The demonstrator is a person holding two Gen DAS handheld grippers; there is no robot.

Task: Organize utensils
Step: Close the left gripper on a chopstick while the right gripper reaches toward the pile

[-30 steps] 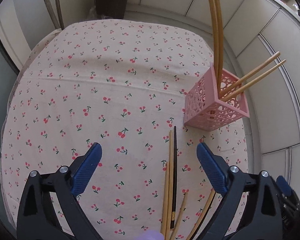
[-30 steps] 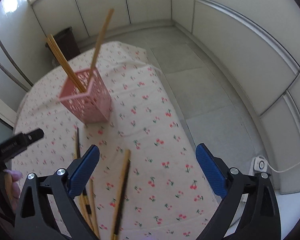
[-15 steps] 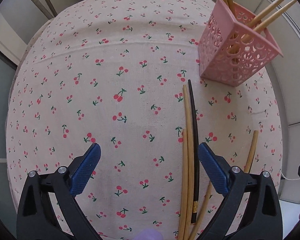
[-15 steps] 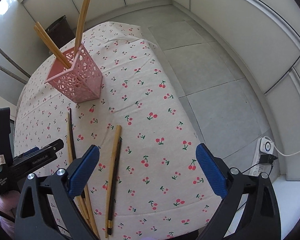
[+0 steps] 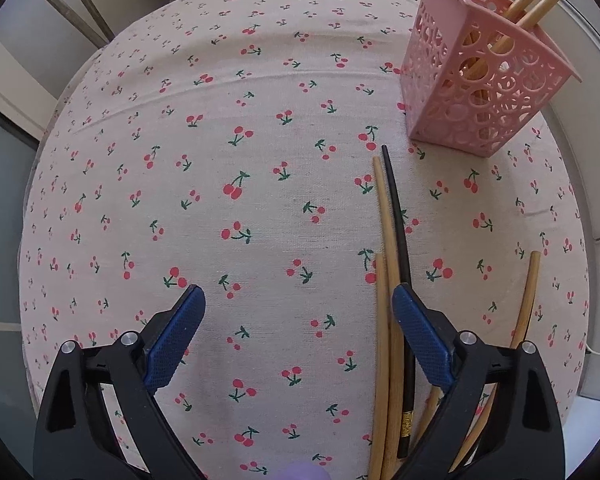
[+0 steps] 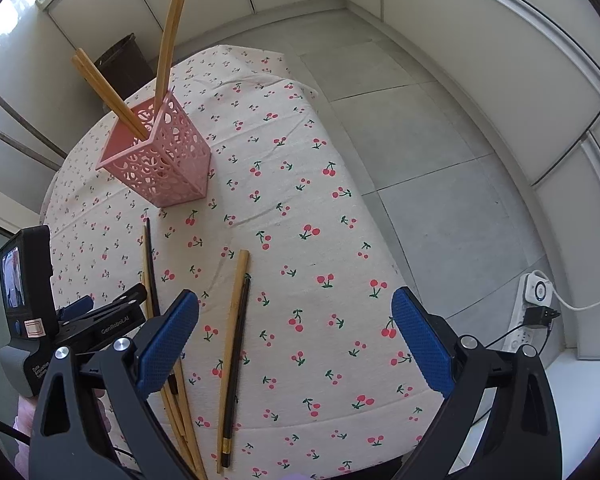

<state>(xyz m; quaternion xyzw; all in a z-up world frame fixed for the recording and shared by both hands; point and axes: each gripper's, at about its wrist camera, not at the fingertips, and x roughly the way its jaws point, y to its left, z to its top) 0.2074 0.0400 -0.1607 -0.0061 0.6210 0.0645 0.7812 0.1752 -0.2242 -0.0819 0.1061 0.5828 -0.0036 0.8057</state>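
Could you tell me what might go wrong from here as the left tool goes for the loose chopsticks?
The left tool, jaws closing with nothing between them, sits beside a tight bundle: the black chopstick touches the wooden ones, so it may grab several or scatter them. The pink holder looks light, and the chopsticks in it lean outward; a bump could tip it.

One pink holder (image 6: pixel 168 168), two black chopsticks (image 6: pixel 237 360)

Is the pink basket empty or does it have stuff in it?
Not empty. The pink basket stands upright on the tablecloth with wooden chopsticks sticking out of its top.
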